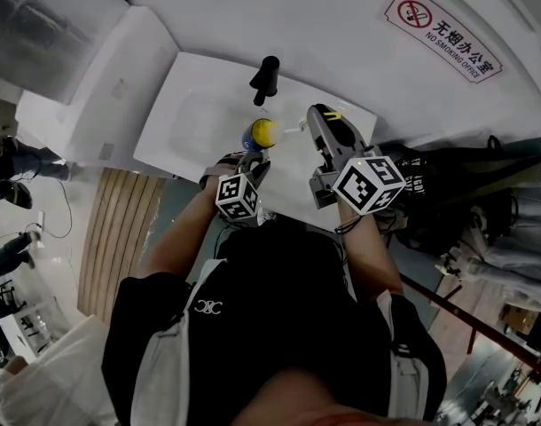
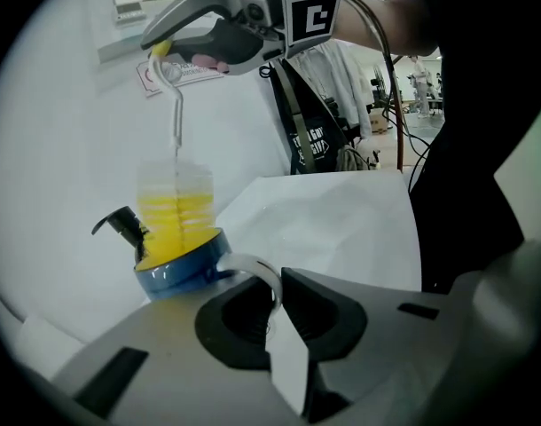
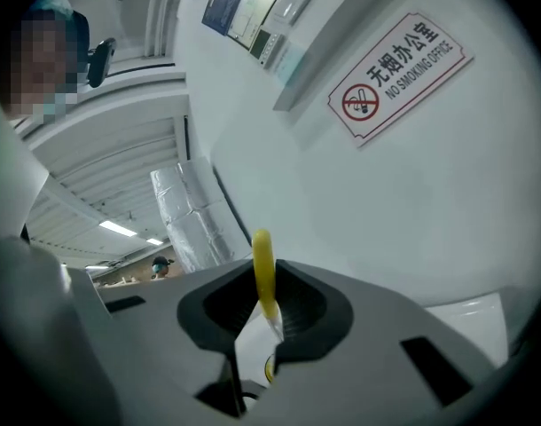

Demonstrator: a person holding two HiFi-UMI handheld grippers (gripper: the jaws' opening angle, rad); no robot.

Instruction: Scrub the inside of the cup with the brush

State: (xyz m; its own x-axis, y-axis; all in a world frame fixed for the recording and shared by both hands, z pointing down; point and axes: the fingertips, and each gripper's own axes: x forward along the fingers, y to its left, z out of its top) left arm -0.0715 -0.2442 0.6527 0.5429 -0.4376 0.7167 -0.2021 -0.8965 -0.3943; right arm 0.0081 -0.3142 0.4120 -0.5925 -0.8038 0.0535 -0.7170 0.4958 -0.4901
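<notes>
I am scrubbing now, my left tool clamping the cup by its handle over the sink near the tap, my right tool pinching the brush with bristles inside, which next needs, I judge, plunging and twisting against the wall.

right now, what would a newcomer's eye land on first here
First the bright yellow bristle brush, standing inside the clear plastic cup with a blue band over the white sink. The left tongs pinch the cup's handle, and the right tongs grip the brush's yellow end. Next comes the red-bordered no-smoking sign on the white wall behind the sink.
</notes>
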